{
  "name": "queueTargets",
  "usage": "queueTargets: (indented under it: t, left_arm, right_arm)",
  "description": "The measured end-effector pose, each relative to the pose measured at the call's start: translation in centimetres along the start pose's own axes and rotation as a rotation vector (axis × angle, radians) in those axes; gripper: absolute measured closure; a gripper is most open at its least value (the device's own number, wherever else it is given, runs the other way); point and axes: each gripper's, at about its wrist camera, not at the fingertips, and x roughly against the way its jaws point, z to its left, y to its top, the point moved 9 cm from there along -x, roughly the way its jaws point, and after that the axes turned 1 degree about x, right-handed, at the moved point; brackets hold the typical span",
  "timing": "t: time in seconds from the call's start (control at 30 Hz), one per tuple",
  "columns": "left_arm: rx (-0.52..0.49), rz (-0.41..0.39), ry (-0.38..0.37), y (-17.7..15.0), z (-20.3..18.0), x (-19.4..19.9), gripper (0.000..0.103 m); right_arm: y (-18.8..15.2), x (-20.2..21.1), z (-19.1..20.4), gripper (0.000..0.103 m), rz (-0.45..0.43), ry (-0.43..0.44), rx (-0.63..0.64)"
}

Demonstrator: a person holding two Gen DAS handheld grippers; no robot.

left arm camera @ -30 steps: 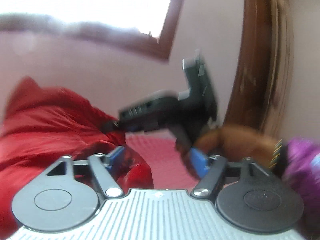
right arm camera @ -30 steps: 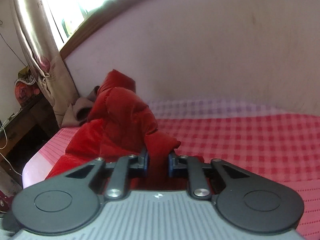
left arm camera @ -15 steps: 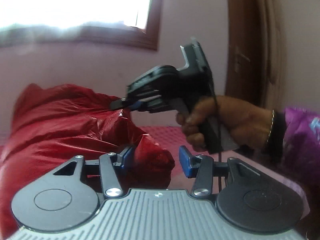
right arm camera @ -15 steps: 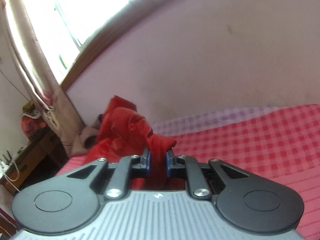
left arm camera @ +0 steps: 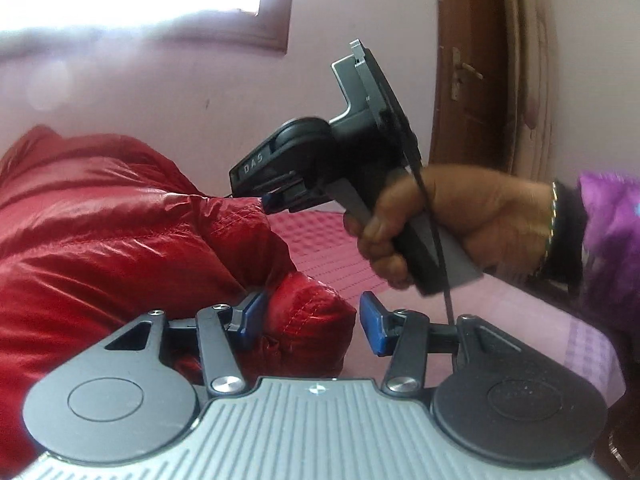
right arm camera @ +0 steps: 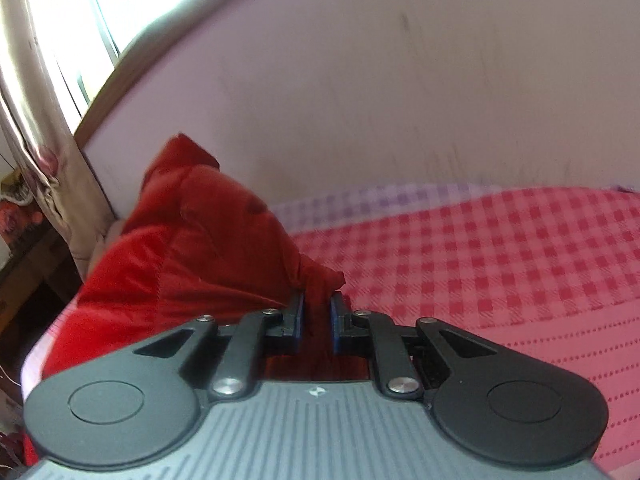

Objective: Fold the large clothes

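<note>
My jacket (left arm camera: 120,240) was shiny red. The bed cover (right arm camera: 500,248) had red and pink checks, with a pale purple checked strip at the back. My pads (left arm camera: 370,320) were blue. The sleeve (left arm camera: 612,240) was purple. The wall (right arm camera: 360,100) was light pink.

A bed (right arm camera: 500,264) covered with a red-and-pink checked spread carries everything; along the wall its checks turn pale lilac, and toward the near edge they give way to dotted rows. 1 puffy red quilted jacket (right arm camera: 192,248) lies bunched on the bed's left part, its far end rising against the wall.
</note>
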Motion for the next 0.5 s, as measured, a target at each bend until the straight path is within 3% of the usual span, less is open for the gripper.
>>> queueTargets:
  t: [0.1,0.3,0.4,0.5]
  left_arm:
    - [-0.001,0.016,-0.004,0.0,-0.1,-1.0,0.05]
    - [0.017,0.025,0.008,0.1,-0.2,-1.9,0.042]
    - [0.02,0.025,0.007,0.0,-0.2,-1.9,0.038]
    - [0.017,0.024,0.01,-0.2,-0.4,-2.0,0.035]
  right_arm:
    - [0.2,0.1,-0.4,0.09,0.012,-0.022,-0.006]
    - [4.5,5.1,1.7,0.09,-0.116,-0.054,0.098]
    - [6.5,6.4,5.9,0.09,-0.152,0.01,0.205]
    - [6.6,4.9,11.0,0.09,-0.118,0.086,0.351]
